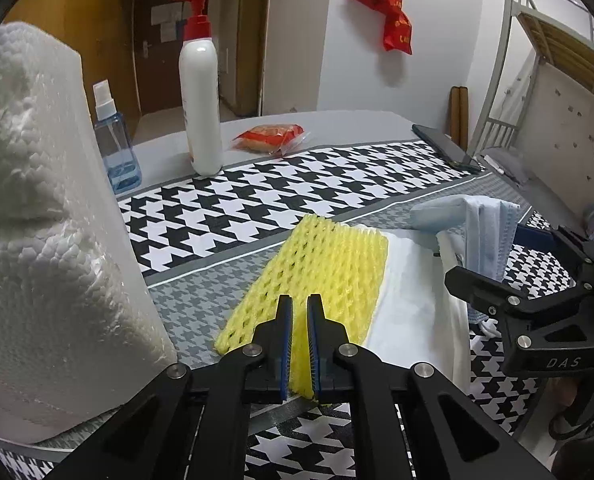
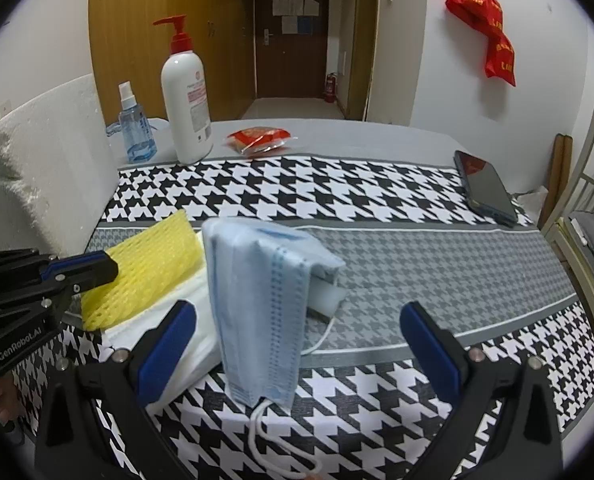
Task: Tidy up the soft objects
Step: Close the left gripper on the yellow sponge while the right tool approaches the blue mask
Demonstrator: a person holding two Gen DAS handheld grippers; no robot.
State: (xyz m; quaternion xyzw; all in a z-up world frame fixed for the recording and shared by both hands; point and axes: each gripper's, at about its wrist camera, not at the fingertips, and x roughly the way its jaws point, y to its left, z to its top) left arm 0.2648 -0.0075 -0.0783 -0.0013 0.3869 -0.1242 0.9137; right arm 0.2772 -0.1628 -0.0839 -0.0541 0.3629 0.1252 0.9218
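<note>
My left gripper is shut on the near end of a yellow foam net sleeve, which lies on a white folded cloth. The sleeve also shows in the right wrist view, with the left gripper clamped on it. A stack of light-blue face masks stands draped between my right gripper's open fingers; the right gripper is not touching it. The masks show at the right in the left wrist view, beside the right gripper.
A paper towel roll stands close at the left. A white pump bottle, a blue spray bottle and a red snack packet stand at the back. A phone lies at the right on the houndstooth cloth.
</note>
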